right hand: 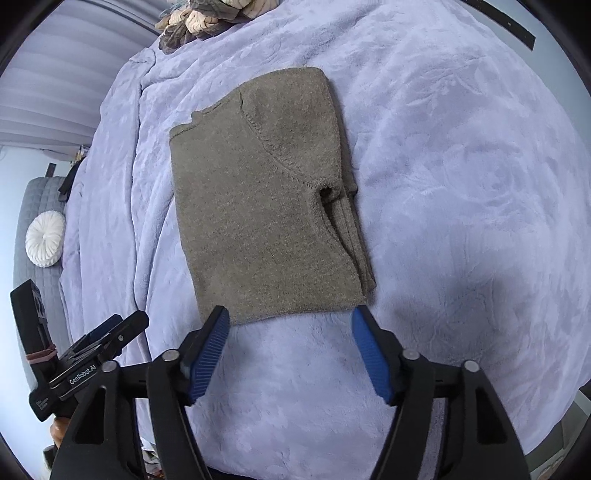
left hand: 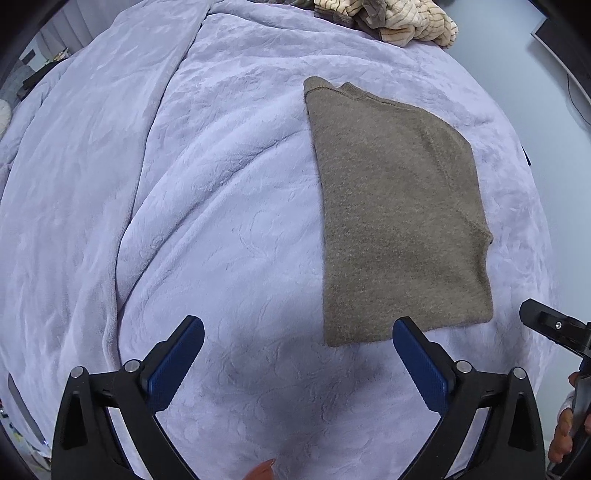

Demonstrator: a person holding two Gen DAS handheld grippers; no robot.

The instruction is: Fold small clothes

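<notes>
Brown knit sweater (right hand: 266, 206) is lying folded on the bed (right hand: 461, 184); soft, limp, probably sagging if lifted. Left gripper (left hand: 297, 363) and right gripper (right hand: 290, 349) are hovering with jaws wide, empty; pinching both near-hem corners looks best.

The lavender blanket (left hand: 229, 206) on the bed lies bare across its wide left half, giving open passage. The folded brown sweater (right hand: 258, 206) lies flat on the right part and barely rises above the surface. A heap of striped clothes (left hand: 391, 18) occupies the far edge. Bare blanket also lies beyond the sweater's right side.
</notes>
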